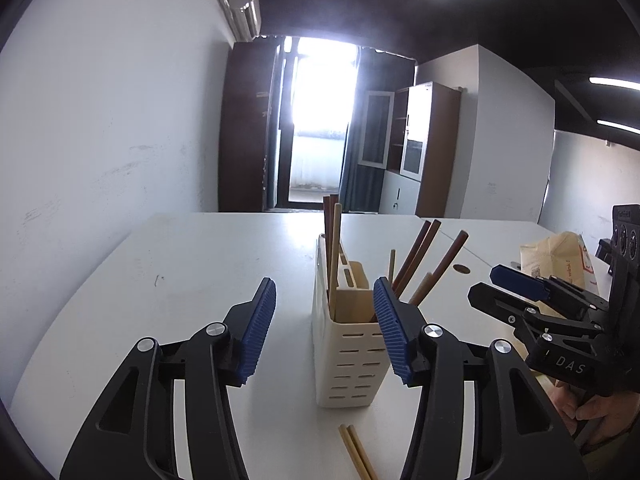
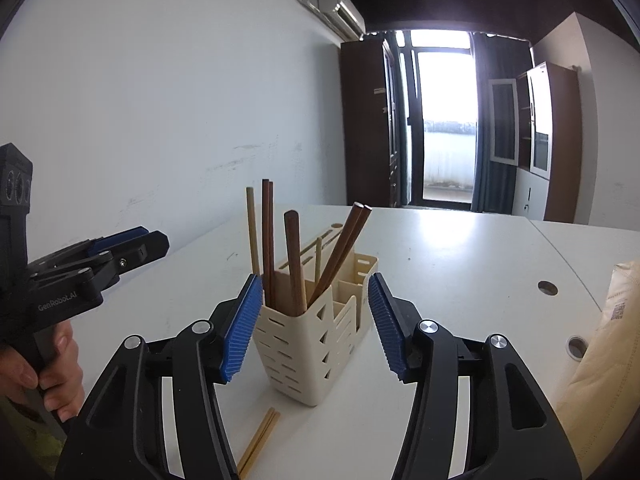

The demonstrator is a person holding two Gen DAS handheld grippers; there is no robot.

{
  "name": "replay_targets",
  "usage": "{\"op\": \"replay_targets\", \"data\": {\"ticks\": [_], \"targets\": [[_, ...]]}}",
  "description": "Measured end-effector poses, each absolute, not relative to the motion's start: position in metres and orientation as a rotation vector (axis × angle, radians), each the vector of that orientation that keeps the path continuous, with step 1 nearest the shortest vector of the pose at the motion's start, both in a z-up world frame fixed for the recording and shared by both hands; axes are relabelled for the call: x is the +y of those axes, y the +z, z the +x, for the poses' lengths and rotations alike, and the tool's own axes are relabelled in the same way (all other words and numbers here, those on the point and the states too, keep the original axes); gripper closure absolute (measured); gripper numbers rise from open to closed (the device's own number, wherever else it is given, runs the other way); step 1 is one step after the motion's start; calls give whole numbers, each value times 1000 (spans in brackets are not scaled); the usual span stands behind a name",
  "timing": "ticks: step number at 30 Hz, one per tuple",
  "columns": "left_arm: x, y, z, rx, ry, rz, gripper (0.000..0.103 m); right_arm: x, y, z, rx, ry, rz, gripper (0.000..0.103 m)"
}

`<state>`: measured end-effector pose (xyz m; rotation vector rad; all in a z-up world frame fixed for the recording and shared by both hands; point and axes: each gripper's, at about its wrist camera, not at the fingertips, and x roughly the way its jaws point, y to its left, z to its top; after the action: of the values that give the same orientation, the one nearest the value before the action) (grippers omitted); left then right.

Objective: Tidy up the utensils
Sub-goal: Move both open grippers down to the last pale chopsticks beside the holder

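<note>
**A:** I start at the cream holder point(image 1: 347, 360). It stands upright on the white desk point(image 1: 200, 280), with dark brown chopsticks point(image 2: 294, 264) and pale ones point(image 2: 253, 232) poking out of its compartments, some straight up, some leaning. One loose pale pair point(image 1: 357, 453) lies flat on the desk just in front of the holder, on my side of it. I take that pair as the next thing to put away.

**B:** And your grippers?

**A:** My left gripper point(image 1: 324, 326) has its blue pads apart with nothing between them; its right pad sits across the holder's near corner in the left wrist view. My right gripper point(image 2: 315, 322) also stands apart and empty, with the holder framed between its pads. Neither touches anything that I can see.

**B:** What worries you?

**A:** Three things. The holder looks light and tall, and the leaning sticks put weight above its rim. If either gripper drops toward the loose pair and clips the holder's front wall, I judge it could tip or slide and spill sticks. Second, the pair lies flat and thin on a hard desk: pads closing from above may pinch only one stick, or roll them apart. Third, both grippers are near the holder, one on each side, so reaching for the same pair risks a collision.

**B:** The brown paper bag point(image 2: 600, 360)?

**A:** Well to the right of the holder; no concern.
</note>
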<state>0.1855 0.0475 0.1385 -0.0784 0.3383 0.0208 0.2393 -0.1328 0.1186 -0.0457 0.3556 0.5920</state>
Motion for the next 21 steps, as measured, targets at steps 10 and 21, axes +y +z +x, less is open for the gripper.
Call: {"op": "replay_targets", "data": {"ticks": [10, 21], "targets": [[58, 105, 178, 400, 29, -85, 44, -134, 88, 237, 422, 605, -64, 45], [68, 81, 169, 450, 49, -63, 40, -119, 55, 241, 530, 616, -111, 40]]}}
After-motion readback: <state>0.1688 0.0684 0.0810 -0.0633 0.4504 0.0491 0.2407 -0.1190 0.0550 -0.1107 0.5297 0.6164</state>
